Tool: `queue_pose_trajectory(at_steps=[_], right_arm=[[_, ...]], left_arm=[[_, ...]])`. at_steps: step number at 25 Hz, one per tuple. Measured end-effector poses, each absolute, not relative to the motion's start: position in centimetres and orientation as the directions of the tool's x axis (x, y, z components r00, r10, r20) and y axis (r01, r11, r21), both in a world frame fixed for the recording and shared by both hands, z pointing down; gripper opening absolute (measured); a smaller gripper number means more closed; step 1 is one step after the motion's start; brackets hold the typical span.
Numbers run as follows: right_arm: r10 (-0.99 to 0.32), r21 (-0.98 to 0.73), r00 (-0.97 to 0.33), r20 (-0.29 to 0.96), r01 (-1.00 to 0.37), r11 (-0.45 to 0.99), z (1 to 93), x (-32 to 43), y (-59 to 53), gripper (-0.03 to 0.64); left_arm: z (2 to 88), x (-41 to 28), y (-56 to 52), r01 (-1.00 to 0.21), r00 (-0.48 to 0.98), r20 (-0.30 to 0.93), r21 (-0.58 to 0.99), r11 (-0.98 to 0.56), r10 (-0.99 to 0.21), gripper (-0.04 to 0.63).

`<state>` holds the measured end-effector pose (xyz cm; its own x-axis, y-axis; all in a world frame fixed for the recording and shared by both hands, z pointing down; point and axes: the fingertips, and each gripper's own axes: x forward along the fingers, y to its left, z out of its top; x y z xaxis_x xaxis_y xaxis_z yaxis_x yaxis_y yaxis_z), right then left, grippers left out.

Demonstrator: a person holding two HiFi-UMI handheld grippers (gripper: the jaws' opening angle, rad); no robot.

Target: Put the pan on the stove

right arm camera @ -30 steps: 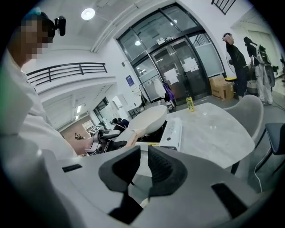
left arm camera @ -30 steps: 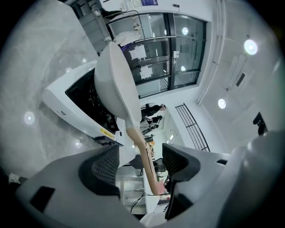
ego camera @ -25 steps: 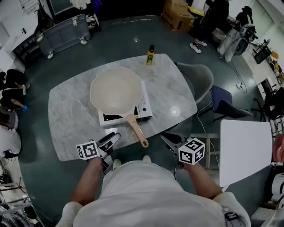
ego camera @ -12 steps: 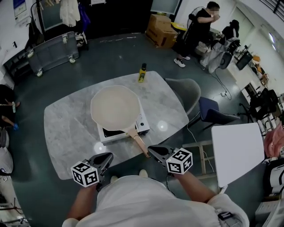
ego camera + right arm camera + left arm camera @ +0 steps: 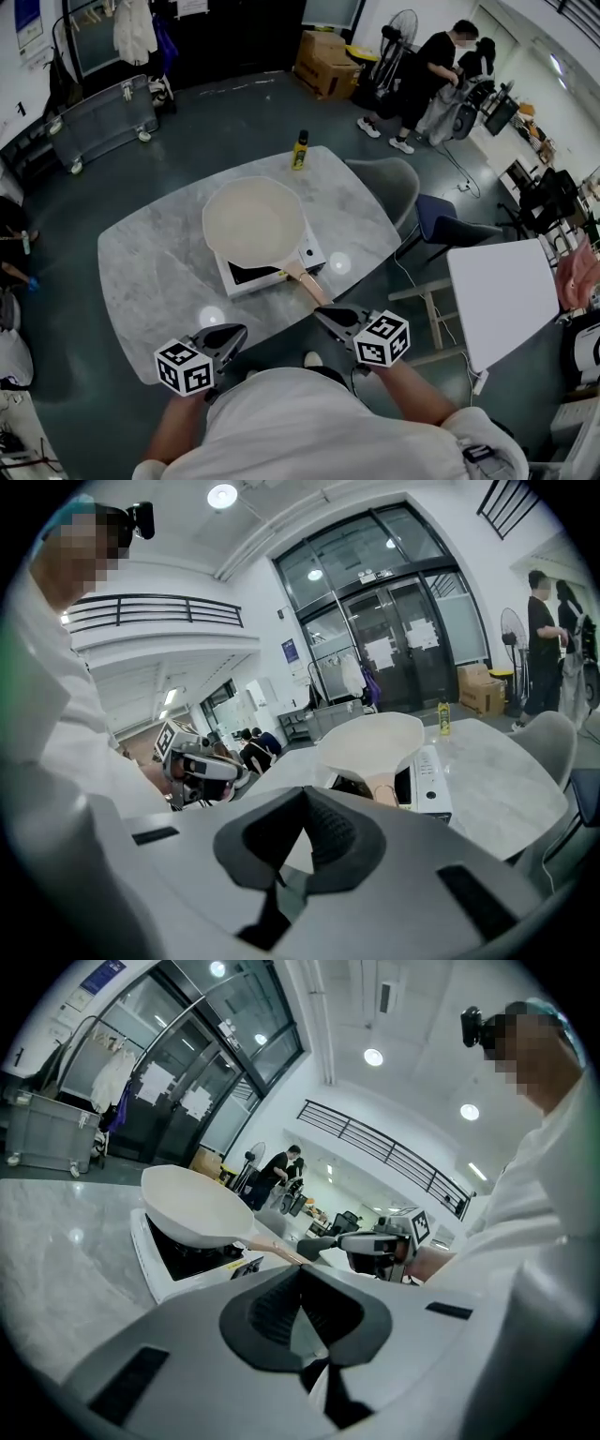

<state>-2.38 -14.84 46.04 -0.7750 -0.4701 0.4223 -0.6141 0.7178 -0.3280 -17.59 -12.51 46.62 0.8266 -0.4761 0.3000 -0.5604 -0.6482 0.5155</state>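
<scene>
At the far left a grey cart (image 5: 103, 112) is standing on the dark floor. We are holding the left tongs (image 5: 241, 330) just off the near edge of the desk (image 5: 150, 272), and they are clenched on nothing, the two jaws meeting at their tips. Near the middle of the desk the pan (image 5: 253, 220) is sitting on the stove (image 5: 314, 255), its cream bowl covering most of the black cooktop and its handle (image 5: 307, 284) reaching toward us past the stove's front edge. A yellow bottle (image 5: 300, 150) is standing upright at the desk's far edge, apart from the stove. We are holding the right tongs (image 5: 321, 315) close to the end of the handle, pointing toward it. They too are clenched and empty, jaws pressed together. Further right a grey chair (image 5: 389, 183) is sitting against the desk, a white table (image 5: 497, 300) is standing beyond it, and a person (image 5: 436, 61) in dark clothes is standing at the back right.
</scene>
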Motion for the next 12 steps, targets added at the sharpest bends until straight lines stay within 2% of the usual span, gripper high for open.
queue_pose_trajectory(at_steps=[12], right_arm=[[-0.518,-0.317,-0.742,0.426,-0.658,0.683,46.2,-3.6,-11.8,0.006]], left_arm=[[47.1,-18.2,-10.9,-0.512,0.859,0.308,0.495,-0.702,-0.409,0.018]])
